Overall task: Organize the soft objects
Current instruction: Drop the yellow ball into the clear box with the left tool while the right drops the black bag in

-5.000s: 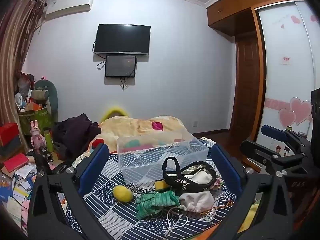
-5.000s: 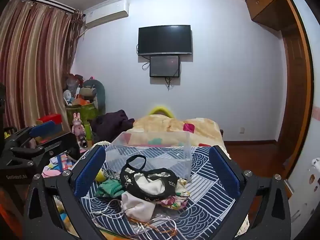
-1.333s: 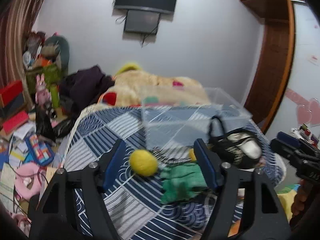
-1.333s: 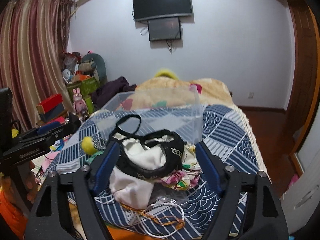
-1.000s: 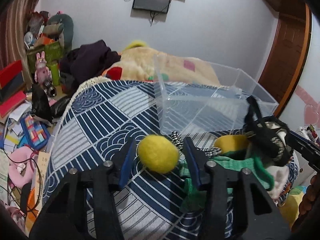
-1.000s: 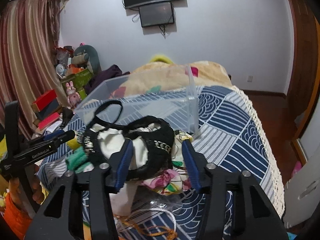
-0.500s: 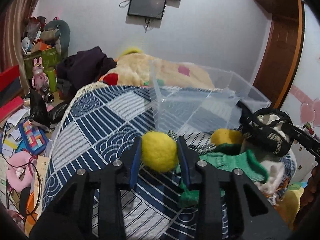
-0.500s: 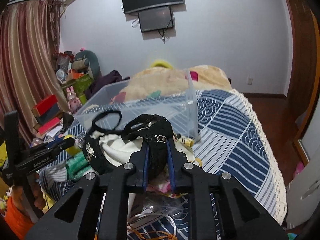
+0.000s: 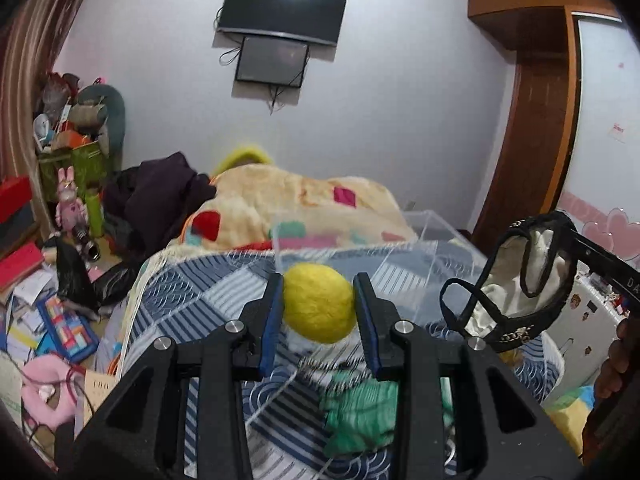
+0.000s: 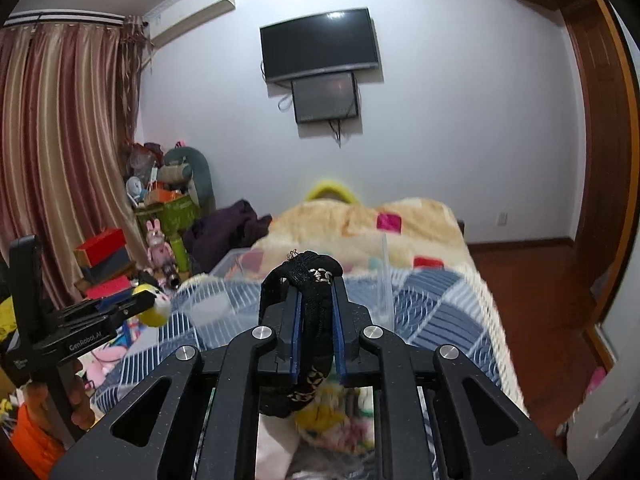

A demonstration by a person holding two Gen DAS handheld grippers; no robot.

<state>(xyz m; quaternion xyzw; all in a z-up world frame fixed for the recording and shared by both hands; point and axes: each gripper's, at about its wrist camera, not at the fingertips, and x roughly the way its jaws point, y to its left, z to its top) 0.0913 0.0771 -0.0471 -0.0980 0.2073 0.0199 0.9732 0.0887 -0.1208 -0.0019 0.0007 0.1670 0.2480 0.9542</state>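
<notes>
My left gripper (image 9: 319, 280) is shut on a yellow felt ball (image 9: 318, 307) and holds it above the bed, in front of the clear plastic bin (image 9: 424, 264). It also shows in the right wrist view (image 10: 154, 307), at the left. My right gripper (image 10: 316, 288) is shut on a black lace bra (image 10: 314, 320) with a white lining, lifted off the bed. In the left wrist view the bra (image 9: 516, 300) hangs at the right. A green glove (image 9: 360, 412) lies on the blue patterned bedspread (image 9: 200, 308) below the ball.
A cream blanket (image 9: 296, 204) and dark clothes (image 9: 160, 196) lie behind the bin. Boxes, toys and papers crowd the floor at the left (image 9: 48, 308). More soft items (image 10: 328, 412) lie under my right gripper. A wooden wardrobe (image 9: 532, 132) stands at the right.
Both grippers closed on their objects and rose: the left lifted the yellow ball off the bedspread, the right lifted the black bra off the pile.
</notes>
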